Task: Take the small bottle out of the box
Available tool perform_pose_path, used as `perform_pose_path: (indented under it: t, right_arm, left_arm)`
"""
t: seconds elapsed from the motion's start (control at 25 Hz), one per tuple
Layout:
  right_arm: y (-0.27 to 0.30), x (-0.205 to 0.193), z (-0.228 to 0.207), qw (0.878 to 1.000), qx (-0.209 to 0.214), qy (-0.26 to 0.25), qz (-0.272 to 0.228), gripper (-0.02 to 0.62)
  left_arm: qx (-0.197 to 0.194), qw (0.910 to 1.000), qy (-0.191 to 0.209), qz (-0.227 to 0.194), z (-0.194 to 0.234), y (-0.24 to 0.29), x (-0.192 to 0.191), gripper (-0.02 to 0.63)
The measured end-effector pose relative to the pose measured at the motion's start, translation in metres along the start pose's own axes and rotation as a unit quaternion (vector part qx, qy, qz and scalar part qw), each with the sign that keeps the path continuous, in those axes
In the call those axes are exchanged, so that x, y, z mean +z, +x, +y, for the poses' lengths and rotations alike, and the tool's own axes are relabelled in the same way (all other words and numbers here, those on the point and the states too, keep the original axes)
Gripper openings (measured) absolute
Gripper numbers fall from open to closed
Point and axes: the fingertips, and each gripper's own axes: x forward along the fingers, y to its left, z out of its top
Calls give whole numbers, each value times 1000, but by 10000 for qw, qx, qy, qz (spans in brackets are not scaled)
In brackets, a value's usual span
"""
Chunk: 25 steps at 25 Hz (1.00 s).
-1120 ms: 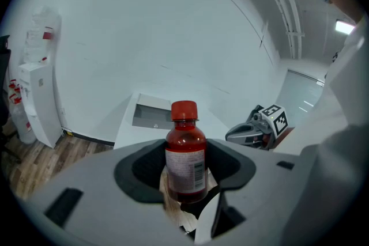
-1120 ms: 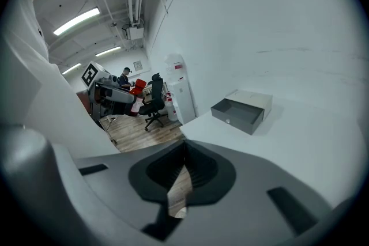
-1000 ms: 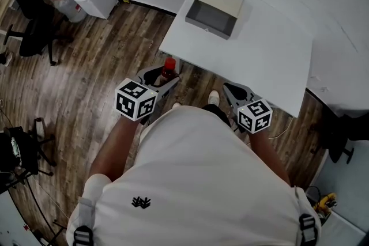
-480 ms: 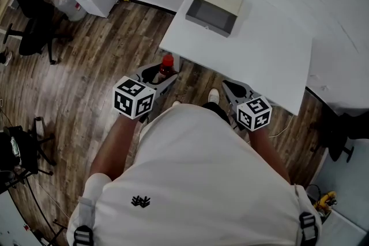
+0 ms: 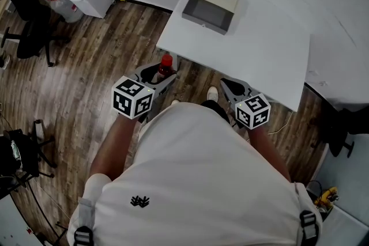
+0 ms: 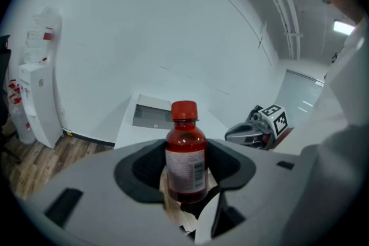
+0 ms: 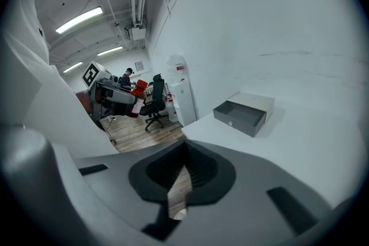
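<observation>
Left gripper (image 5: 157,74) had its jaws clamped on the small bottle (image 6: 185,152), one dark pad on each side of the body, so the bottle stood upright with its red cap above the jaws. That grip low on the body probably kept the bottle from tipping or slipping as it was carried. The bottle held a red liquid and carried a white label with a barcode down one edge. The rest of the print was too small to read, and no brand could be made out. It was already out of the box (image 5: 210,6), which sat open and apparently empty at the far end of the white table (image 5: 271,55), well apart from the bottle. The left gripper held the bottle off the table's near edge, above the wooden floor (image 5: 86,66) and close to the person's body. The right gripper (image 5: 233,88) hung idle by the table's near edge, its jaws together with nothing between them, since one gripper was enough for so small a load. Each gripper bore a cube (image 5: 134,97) of black-and-white square markers, without legible writing. The person's white shirt (image 5: 190,181) showed a small black emblem, too small to read.
</observation>
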Motion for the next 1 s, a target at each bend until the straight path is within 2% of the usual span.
perform_pose_path:
  t: [0.64,1.0]
  right_arm:
    - [-8,0,-6,10000,-83,-12,-45,6]
    - [-12,-1,-25,10000,-71,-40,-3,6]
  left_arm:
    - [-22,9999,57,138,-2,7,1,222]
    - [-2,9996,75,254,-4,29,12,222]
